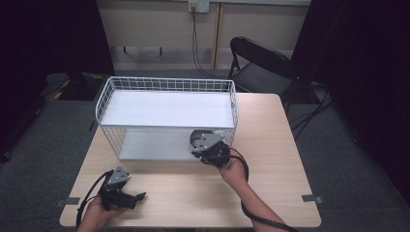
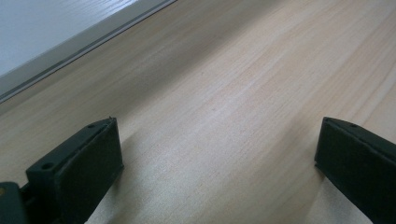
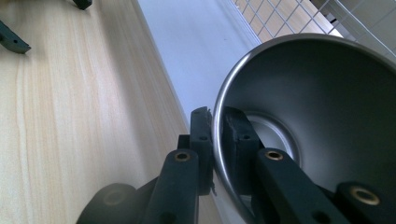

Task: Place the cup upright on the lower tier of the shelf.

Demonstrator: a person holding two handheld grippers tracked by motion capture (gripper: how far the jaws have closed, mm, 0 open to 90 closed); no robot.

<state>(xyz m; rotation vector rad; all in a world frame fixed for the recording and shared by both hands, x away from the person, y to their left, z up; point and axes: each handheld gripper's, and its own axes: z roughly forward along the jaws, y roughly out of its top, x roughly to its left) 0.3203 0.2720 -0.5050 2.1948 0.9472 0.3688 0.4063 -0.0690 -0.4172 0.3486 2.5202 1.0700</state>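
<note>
Beside the white wire rack (image 1: 167,104), right tool (image 3: 214,122) clamped on metal bowl's (image 3: 322,112) rim; left tool (image 2: 219,154) wide open, empty.

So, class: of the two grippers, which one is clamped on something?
The right gripper: its jaws pinch the rim of a metal bowl at the wire rack's lower shelf. The left gripper hangs open over bare table.

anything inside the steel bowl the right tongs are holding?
In the right gripper view the round steel bowl looks empty: bare metal wall and flat bottom. One jaw of the right tongs sits inside its rim and hides part of the bottom. The lower interior runs out of frame.
</note>
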